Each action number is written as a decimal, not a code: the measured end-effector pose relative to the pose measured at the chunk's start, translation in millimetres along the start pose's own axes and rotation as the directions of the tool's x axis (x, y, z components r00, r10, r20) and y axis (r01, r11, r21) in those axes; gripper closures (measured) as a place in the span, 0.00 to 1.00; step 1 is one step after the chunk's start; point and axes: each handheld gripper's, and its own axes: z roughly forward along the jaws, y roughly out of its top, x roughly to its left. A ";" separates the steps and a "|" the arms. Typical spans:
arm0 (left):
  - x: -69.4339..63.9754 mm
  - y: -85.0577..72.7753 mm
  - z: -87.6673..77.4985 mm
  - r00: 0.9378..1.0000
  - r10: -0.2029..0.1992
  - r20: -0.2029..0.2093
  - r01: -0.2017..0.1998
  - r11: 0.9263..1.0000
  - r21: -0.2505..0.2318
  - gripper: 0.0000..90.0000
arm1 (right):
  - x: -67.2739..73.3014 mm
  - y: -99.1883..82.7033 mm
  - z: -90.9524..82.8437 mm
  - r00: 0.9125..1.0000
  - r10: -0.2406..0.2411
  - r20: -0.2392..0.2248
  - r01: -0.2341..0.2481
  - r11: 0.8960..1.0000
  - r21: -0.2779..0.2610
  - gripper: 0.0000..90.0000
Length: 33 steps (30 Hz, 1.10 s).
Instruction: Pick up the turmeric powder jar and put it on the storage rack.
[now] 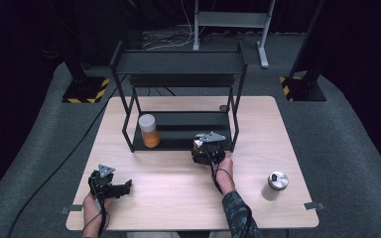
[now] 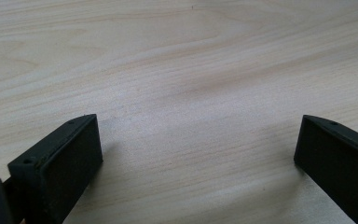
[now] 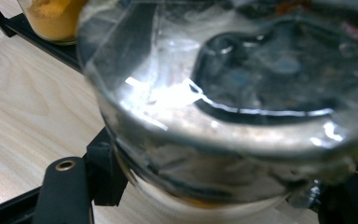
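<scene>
My right gripper (image 1: pixel 204 149) is at the front edge of the black rack's lower shelf (image 1: pixel 183 130), shut on a clear glass jar (image 1: pixel 198 144). In the right gripper view that jar (image 3: pixel 223 107) sits tilted between the two black jaws of my right gripper (image 3: pixel 209 189), its base turned toward the camera. A second jar (image 1: pixel 149 131) with orange powder and a white lid stands upright on the left of the same shelf, and its orange base (image 3: pixel 56 18) shows at the upper left. My left gripper (image 1: pixel 121 188) rests low over the table's front left, jaws open, with bare wood between them (image 2: pixel 198 154).
The two-tier black rack (image 1: pixel 178 62) stands at the middle back of the wooden table (image 1: pixel 178 193). A small jar with a silver lid (image 1: pixel 277 184) stands on the table at the front right. Grey carpet and black stands surround the table.
</scene>
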 end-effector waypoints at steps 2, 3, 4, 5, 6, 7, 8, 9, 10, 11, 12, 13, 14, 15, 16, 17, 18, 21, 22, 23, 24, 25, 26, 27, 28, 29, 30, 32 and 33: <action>0.0 0.0 0.0 1.000 0.000 0.000 0.000 1.000 0.000 0.00 | -0.6 2.6 -1.0 1.000 -0.001 0.001 0.001 1.000 -0.003 0.34; 0.0 0.0 0.0 1.000 0.000 0.000 0.000 1.000 0.000 0.00 | -0.6 2.6 -1.0 1.000 -0.001 0.001 0.001 1.000 -0.003 0.34; 0.0 0.0 0.0 1.000 0.000 0.000 0.000 1.000 0.000 0.00 | -0.7 3.7 -1.2 1.000 -0.005 0.003 0.005 1.000 -0.004 0.34; 0.0 0.0 0.0 1.000 0.000 0.000 0.000 1.000 0.000 0.00 | -0.8 4.3 -1.4 1.000 -0.005 0.004 0.005 1.000 -0.004 0.34; 0.0 0.0 0.0 1.000 0.000 0.000 0.000 1.000 0.000 0.00 | -0.9 5.1 -1.7 1.000 -0.007 0.004 0.007 1.000 -0.005 0.34; 0.0 0.0 0.0 1.000 0.000 0.000 0.000 1.000 0.000 0.00 | -0.8 6.0 -2.0 1.000 -0.008 0.007 0.008 1.000 -0.007 0.34; 0.0 0.0 0.0 1.000 0.000 0.000 0.000 1.000 0.000 0.00 | -0.8 6.7 -2.3 1.000 -0.011 0.011 0.011 1.000 -0.009 0.34; 0.0 0.0 0.0 1.000 0.000 0.000 0.000 1.000 0.000 0.00 | -0.7 7.2 -2.5 1.000 -0.013 0.014 0.013 1.000 -0.011 0.34; 0.0 0.0 0.0 1.000 0.000 0.000 0.000 1.000 0.000 0.00 | -0.7 8.0 -2.6 1.000 -0.014 0.017 0.014 1.000 -0.011 0.34; 0.0 0.0 0.0 1.000 0.000 0.000 0.000 1.000 0.000 0.00 | -0.8 8.7 -2.6 1.000 -0.013 0.017 0.014 1.000 -0.012 0.34; 0.0 0.0 0.0 1.000 0.000 0.000 0.000 1.000 0.000 0.00 | -0.8 9.6 -2.6 1.000 -0.016 0.020 0.016 1.000 -0.012 0.34; 0.0 0.0 0.0 1.000 0.000 0.000 0.000 1.000 0.000 0.00 | -0.9 10.3 -2.5 1.000 -0.017 0.021 0.017 1.000 -0.012 0.34; 0.0 0.0 0.0 1.000 0.000 0.000 0.000 1.000 0.000 0.00 | -1.0 10.9 -2.1 1.000 -0.016 0.022 0.016 1.000 -0.012 0.34; 0.0 0.0 0.0 1.000 0.000 0.000 0.000 1.000 0.000 0.00 | -0.8 11.4 -1.8 1.000 -0.016 0.024 0.016 1.000 -0.010 0.34; 0.0 0.0 0.0 1.000 0.000 0.000 0.000 1.000 0.000 0.00 | -0.8 12.3 -1.2 1.000 -0.016 0.025 0.016 1.000 -0.009 0.34; 0.0 0.0 0.0 1.000 0.000 0.000 0.000 1.000 0.000 0.00 | -0.6 12.8 -0.8 1.000 -0.015 0.024 0.015 1.000 -0.009 0.34; 0.0 0.0 0.0 1.000 0.000 0.000 0.000 1.000 0.000 0.00 | -0.2 13.9 -0.3 1.000 -0.019 0.024 0.020 1.000 -0.009 0.34; 0.0 0.1 0.0 1.000 0.000 0.000 0.000 1.000 0.001 0.00 | 1.3 16.8 0.9 0.999 -0.024 0.022 0.024 1.000 -0.010 0.34; 0.0 0.1 0.0 1.000 0.000 -0.001 0.000 1.000 0.001 0.00 | 1.8 17.7 1.1 0.999 -0.026 0.022 0.027 1.000 -0.009 0.34; 0.0 0.1 0.0 1.000 0.000 0.000 0.000 1.000 0.001 0.00 | 2.7 19.2 1.5 0.999 -0.028 0.020 0.029 1.000 -0.007 0.34; 0.0 0.1 0.0 1.000 0.000 0.000 0.000 1.000 0.001 0.00 | 3.3 20.4 2.0 0.999 -0.032 0.020 0.032 0.999 -0.008 0.34; 0.0 0.1 0.0 1.000 0.000 0.000 0.000 1.000 0.001 0.00 | 3.9 21.6 2.4 0.999 -0.033 0.019 0.033 0.999 -0.008 0.34; 0.0 0.1 0.0 1.000 0.000 -0.001 0.000 1.000 0.001 0.00 | 4.6 22.7 2.9 0.999 -0.034 0.018 0.034 0.999 -0.008 0.34; 0.0 0.3 0.1 1.000 0.001 -0.001 -0.001 1.000 0.001 0.00 | 4.9 23.5 3.1 0.999 -0.036 0.018 0.036 0.999 -0.006 0.34; 0.0 0.3 0.2 1.000 0.000 -0.001 0.000 1.000 0.001 0.00 | 5.4 24.6 3.7 0.999 -0.038 0.017 0.038 0.999 -0.008 0.34; 0.0 0.3 0.2 1.000 0.001 -0.001 -0.001 1.000 0.001 0.00 | 5.9 25.5 4.1 0.999 -0.039 0.017 0.039 0.999 -0.008 0.34; 0.0 0.3 0.2 1.000 0.001 -0.002 -0.001 1.000 0.001 0.00 | 6.2 26.2 4.7 0.999 -0.043 0.018 0.043 0.999 -0.006 0.34; 0.0 0.3 0.2 1.000 0.001 -0.001 -0.001 1.000 0.001 0.00 | 6.6 27.8 5.9 0.998 -0.051 0.020 0.051 0.999 -0.003 0.34; 0.0 0.3 0.2 1.000 0.001 -0.001 -0.001 1.000 0.001 0.00 | 7.0 28.8 6.3 0.999 -0.047 0.019 0.047 0.999 0.000 0.34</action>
